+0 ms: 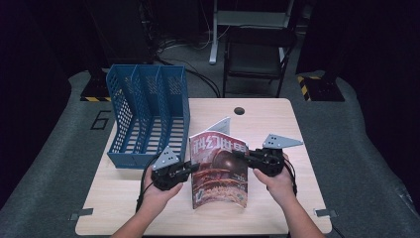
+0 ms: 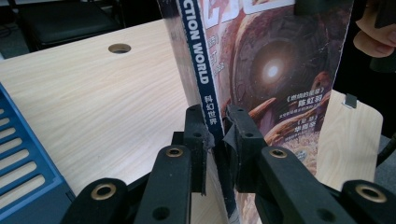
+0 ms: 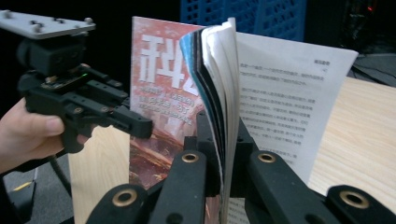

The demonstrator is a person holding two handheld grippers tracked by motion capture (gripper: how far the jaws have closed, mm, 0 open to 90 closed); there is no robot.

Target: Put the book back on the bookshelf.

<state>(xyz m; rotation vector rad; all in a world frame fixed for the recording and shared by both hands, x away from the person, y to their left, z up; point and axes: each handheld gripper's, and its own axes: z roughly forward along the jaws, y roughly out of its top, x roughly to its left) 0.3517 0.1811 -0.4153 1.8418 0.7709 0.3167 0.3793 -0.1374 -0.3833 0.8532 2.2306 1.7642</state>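
Just beside the blue file rack (image 1: 148,116), the magazine (image 1: 219,171) is held upright on the table (image 1: 277,124), its spine clamped by the left gripper (image 2: 215,128) and its page edge by the right gripper (image 3: 222,140).

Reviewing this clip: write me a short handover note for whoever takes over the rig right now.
Left gripper: shut on the magazine at its spine.
Right gripper: shut on the magazine's open page edge; some pages fan loose.
Magazine: held upright between both grippers above the table, cover toward the person.
Blue file rack: back left on the table, all slots empty.
Done: magazine gripped and stood up.
Left: probably slot it into the rack, then release.
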